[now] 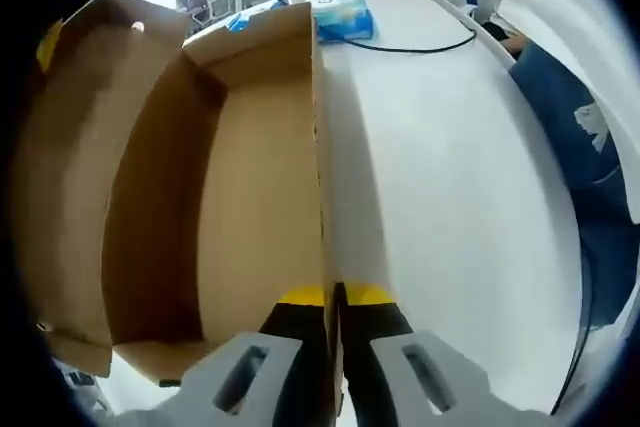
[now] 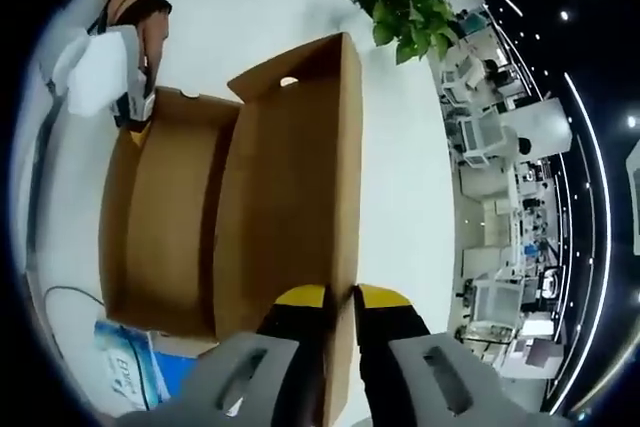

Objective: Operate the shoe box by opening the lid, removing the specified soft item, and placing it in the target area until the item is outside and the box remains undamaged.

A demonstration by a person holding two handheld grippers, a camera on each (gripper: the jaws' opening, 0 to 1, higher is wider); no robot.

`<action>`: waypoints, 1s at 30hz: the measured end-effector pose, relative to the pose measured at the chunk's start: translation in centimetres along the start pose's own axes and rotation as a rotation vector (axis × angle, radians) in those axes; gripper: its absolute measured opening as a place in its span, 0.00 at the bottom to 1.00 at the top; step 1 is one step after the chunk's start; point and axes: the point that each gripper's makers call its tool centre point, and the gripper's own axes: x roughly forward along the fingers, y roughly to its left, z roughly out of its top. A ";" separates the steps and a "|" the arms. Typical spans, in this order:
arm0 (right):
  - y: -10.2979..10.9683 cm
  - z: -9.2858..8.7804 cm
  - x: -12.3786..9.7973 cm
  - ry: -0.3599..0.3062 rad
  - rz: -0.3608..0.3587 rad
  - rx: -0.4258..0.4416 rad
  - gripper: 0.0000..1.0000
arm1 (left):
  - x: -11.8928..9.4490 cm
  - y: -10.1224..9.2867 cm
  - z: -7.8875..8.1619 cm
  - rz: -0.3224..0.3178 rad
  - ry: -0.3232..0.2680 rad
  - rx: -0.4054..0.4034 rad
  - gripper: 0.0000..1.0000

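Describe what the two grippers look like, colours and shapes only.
Both match. The left gripper has two black jaws with yellow tips, each rising from a pale grey block with a slanted oblong slot. The right gripper has the same black jaws, yellow tips and slotted grey blocks. No cables or markings show on either.

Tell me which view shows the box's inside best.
The left gripper view: it looks straight into the open box, showing its bare cardboard floor and walls. The right gripper view shows the box from its other side, with the raised lid screening part of it.
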 end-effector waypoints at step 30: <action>3.6 1.1 -3.6 -0.004 -0.074 -0.020 0.13 | 0.4 -0.1 0.0 0.002 0.001 -0.009 0.02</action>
